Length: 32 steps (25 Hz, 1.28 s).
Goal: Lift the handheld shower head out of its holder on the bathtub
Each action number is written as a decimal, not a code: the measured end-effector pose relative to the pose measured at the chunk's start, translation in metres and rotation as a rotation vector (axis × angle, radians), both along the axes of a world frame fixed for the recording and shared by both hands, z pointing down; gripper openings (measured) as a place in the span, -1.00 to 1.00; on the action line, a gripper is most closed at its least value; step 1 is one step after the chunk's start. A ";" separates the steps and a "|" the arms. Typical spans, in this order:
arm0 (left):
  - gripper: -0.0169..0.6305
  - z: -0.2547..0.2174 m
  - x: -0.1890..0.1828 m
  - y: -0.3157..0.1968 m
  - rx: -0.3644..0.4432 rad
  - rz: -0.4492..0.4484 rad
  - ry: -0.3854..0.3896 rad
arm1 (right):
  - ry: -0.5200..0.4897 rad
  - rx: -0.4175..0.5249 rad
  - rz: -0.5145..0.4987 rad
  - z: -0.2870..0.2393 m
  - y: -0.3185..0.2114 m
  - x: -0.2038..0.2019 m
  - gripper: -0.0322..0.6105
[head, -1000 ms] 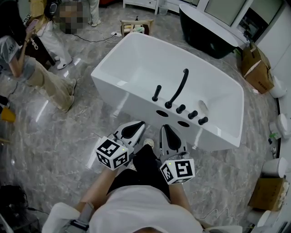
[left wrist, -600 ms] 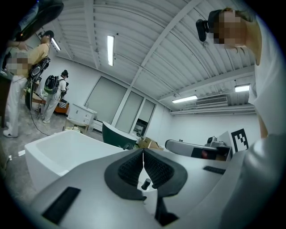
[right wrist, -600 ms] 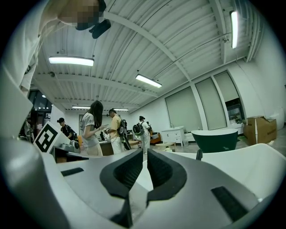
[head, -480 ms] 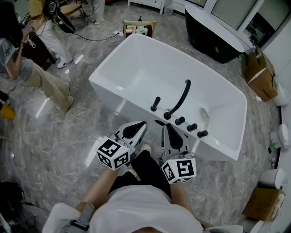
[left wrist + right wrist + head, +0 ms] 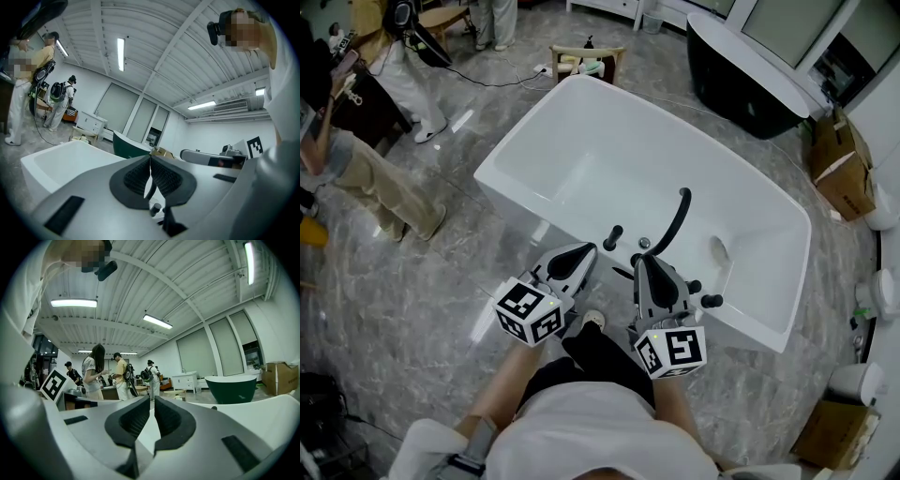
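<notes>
The white bathtub (image 5: 581, 169) fills the middle of the head view. On its near rim stand a short black upright handheld shower head (image 5: 612, 237), a curved black spout (image 5: 673, 220) and black knobs (image 5: 710, 301). My left gripper (image 5: 584, 250) is held level with its tips just short of the shower head, jaws shut and empty. My right gripper (image 5: 643, 262) is beside it, its tips over the rim at the spout's base, also shut on nothing. In the left gripper view the pads (image 5: 161, 176) meet, and the spout (image 5: 151, 187) and a knob (image 5: 156, 206) show below them.
A dark tub (image 5: 741, 66) stands behind the white one. Cardboard boxes (image 5: 842, 164) and white fittings (image 5: 872, 291) line the right side. A person (image 5: 356, 169) stands on the marble floor at the left, others farther back. A wooden stool (image 5: 581, 56) is beyond the tub.
Both grippers have moved forward together to the tub's near rim; their tips now reach the black fittings. The jaws stayed shut. The person at the left has shifted.
</notes>
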<state>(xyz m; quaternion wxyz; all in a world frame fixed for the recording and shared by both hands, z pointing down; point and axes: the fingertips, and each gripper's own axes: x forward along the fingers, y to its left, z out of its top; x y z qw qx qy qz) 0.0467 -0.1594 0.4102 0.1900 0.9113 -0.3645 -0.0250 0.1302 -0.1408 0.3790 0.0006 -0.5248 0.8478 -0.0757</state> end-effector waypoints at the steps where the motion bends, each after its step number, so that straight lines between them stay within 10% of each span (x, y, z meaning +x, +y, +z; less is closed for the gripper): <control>1: -0.91 0.000 0.002 -0.006 0.000 -0.002 0.001 | 0.004 -0.001 -0.003 0.000 -0.006 0.001 -0.83; 17: -0.91 0.008 0.012 -0.076 0.017 -0.067 -0.002 | -0.013 0.031 -0.021 0.002 -0.079 0.018 -0.82; 23: -0.91 0.015 0.011 -0.075 -0.023 -0.074 -0.017 | -0.067 0.011 -0.004 0.002 -0.082 0.017 -0.38; 32: -0.91 0.020 0.017 -0.093 -0.065 -0.007 -0.026 | -0.033 -0.068 -0.020 0.019 -0.093 0.004 -0.36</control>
